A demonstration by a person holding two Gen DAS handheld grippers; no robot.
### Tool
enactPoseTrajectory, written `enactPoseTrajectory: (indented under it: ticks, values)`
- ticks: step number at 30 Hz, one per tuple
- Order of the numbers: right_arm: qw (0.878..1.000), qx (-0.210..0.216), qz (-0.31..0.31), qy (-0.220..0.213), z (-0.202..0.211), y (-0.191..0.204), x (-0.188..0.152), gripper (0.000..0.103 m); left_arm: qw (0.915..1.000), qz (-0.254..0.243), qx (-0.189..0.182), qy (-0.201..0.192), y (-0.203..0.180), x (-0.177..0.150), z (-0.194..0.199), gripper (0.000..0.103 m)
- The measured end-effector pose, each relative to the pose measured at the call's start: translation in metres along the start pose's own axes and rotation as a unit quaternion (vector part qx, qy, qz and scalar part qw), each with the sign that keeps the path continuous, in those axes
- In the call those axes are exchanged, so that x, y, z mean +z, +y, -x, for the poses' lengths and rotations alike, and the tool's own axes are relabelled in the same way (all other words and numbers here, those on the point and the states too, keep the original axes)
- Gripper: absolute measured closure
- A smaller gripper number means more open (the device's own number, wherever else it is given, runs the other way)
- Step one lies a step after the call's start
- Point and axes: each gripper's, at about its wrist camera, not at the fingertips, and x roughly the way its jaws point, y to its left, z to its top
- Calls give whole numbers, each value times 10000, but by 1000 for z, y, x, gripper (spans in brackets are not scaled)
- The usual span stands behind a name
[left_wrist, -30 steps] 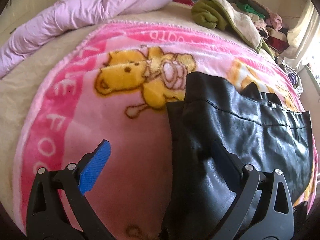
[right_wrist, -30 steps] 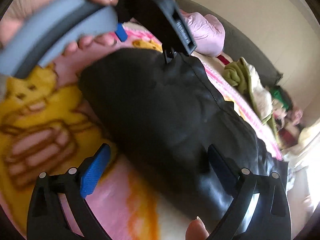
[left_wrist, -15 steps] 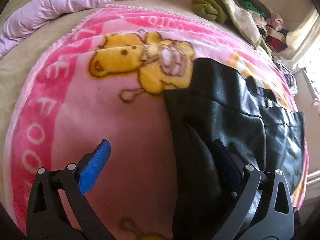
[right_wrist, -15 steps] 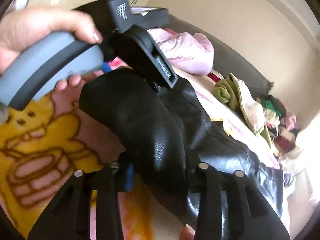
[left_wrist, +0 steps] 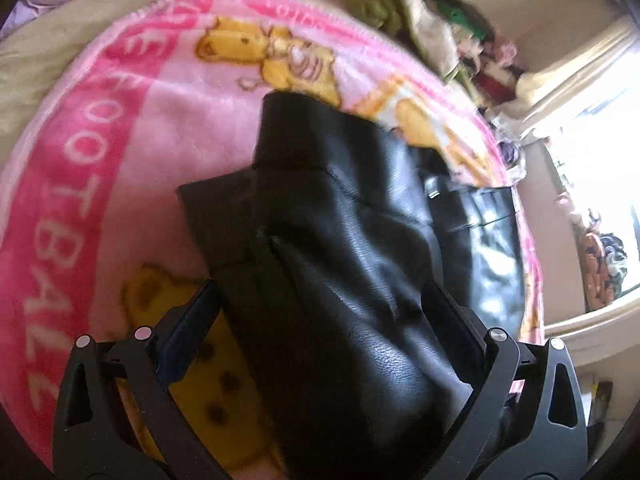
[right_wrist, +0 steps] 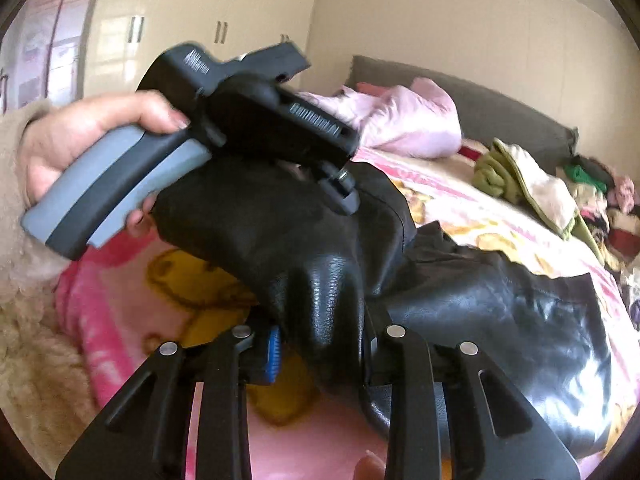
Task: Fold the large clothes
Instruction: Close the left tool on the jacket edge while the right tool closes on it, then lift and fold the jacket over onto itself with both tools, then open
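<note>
Pink fleece: the blanket (left_wrist: 120, 152) with yellow bear prints covers the bed and carries everything; it is the landmark for what follows
Wardrobe: cream doors (right_wrist: 180, 28) stand beyond the blanket's far side, seen in the right wrist view
Lilac quilt: bunched (right_wrist: 404, 116) at the blanket's head end; a heap of mixed clothes (right_wrist: 532, 184) lies past the blanket's far edge
Black leather-look garment: the large black garment (left_wrist: 352, 248) lies across the blanket's middle; its near end is raised off the blanket, its far end with seams (right_wrist: 520, 320) lies flat on it
Left gripper: (left_wrist: 320, 312) above the blanket's near side; a thick fold of the garment runs between its fingers and fills the gap, yet I cannot tell whether the pads press on it; a hand (right_wrist: 92, 144) holds its grey handle
Right gripper: (right_wrist: 320, 340) low over the blanket's near edge; its jaws have just been closing and are now clamped on a gathered fold of the garment
Step in hand: judged, the near end is being lifted to carry it over the flat part
Next move calls for: both ends kept level; the raised edge brought over toward the far edge on the blanket, then laid down square; slick material may slip, so the grip wants to hold until the fold rests
</note>
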Motion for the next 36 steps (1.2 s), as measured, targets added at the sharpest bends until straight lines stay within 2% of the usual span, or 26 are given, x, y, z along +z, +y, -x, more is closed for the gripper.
enactPoseTrajectory:
  ticks: [2,4,6,9,11,13,14,18,20,22,26,29,30,33,36]
  values:
    - [9999,-31,-65,-108,6,3,0,76,9997,-53,24,-245,-9,-3,14,14]
    - [9989,-45,-392,-258,15,-5,1,76,9989,-157,51,-450,-27,-2,22,32]
    - [9963,-73,-749,-417,26,-18,1,77,9980,-227,49,-595,-45,2,25,40]
    - [9891,-71,-1299,-695,45,-41,0,78,9956,-250,-146,-892,-78,9,35,40]
    - [9805,0,-1751,-893,57,-62,-1,79,9927,-256,-355,-1126,-105,18,46,30]
    - [9653,115,-2355,-1123,70,-92,-7,80,9886,-364,-641,-1313,-135,25,52,17]
    - [9592,130,-2555,-1200,75,-101,-10,81,9872,-427,-712,-1358,-148,25,53,15]
    - [9235,156,-3525,-1503,98,-155,-35,81,9837,-594,-1065,-1322,-191,27,41,13]
    - [9088,169,-3865,-1561,109,-174,-50,81,9830,-639,-1136,-1290,-204,24,29,13]
    - [8875,233,-4311,-1612,116,-196,-67,81,9829,-564,-1213,-1267,-205,20,18,11]
    - [8472,239,-5052,-1628,132,-225,-105,81,9892,-726,-765,-1020,-206,7,-20,11]
    - [8285,251,-5391,-1493,138,-236,-136,81,9920,-920,-383,-771,-208,-10,-48,11]
    - [8227,388,-5499,-1390,137,-241,-147,80,9929,-996,-271,-584,-211,-17,-65,11]
    - [8142,844,-5653,-1017,132,-248,-160,76,9924,-1220,17,-161,-217,-30,-101,11]
    - [8199,948,-5606,-671,132,-259,-151,71,9925,-1201,13,-228,-215,-38,-111,10]
